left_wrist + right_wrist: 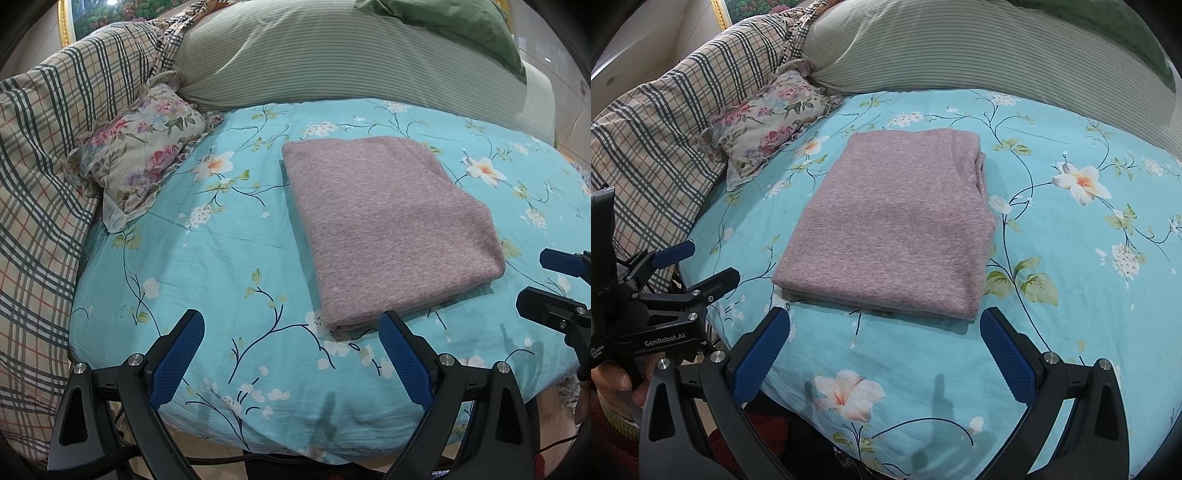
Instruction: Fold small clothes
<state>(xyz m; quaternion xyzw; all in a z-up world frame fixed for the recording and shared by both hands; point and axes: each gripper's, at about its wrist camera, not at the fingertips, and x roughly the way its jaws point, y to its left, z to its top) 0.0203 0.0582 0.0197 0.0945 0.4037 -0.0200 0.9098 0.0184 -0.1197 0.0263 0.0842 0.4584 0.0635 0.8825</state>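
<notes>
- Nearest you, your left hand-held gripper hangs over the near edge of the bed with its blue pads spread wide and nothing between them.
- Your right hand-held gripper sits the same way just beside it: pads well apart, empty, pointed at the bed and not touching the cloth.
- Just beyond both sets of pads lies the sweater, a mauve knit already folded into a flat, tidy rectangle on the blue flowered bedsheet. Its collar shows at the far right corner in the right wrist view.
- By the look of it, this piece is done. Your next move is probably to pull back, or to pinch the near edge with both grippers if you want one more fold.
- Farther back sit a small flowered pillow, a plaid pillow and a striped green pillow.
</notes>
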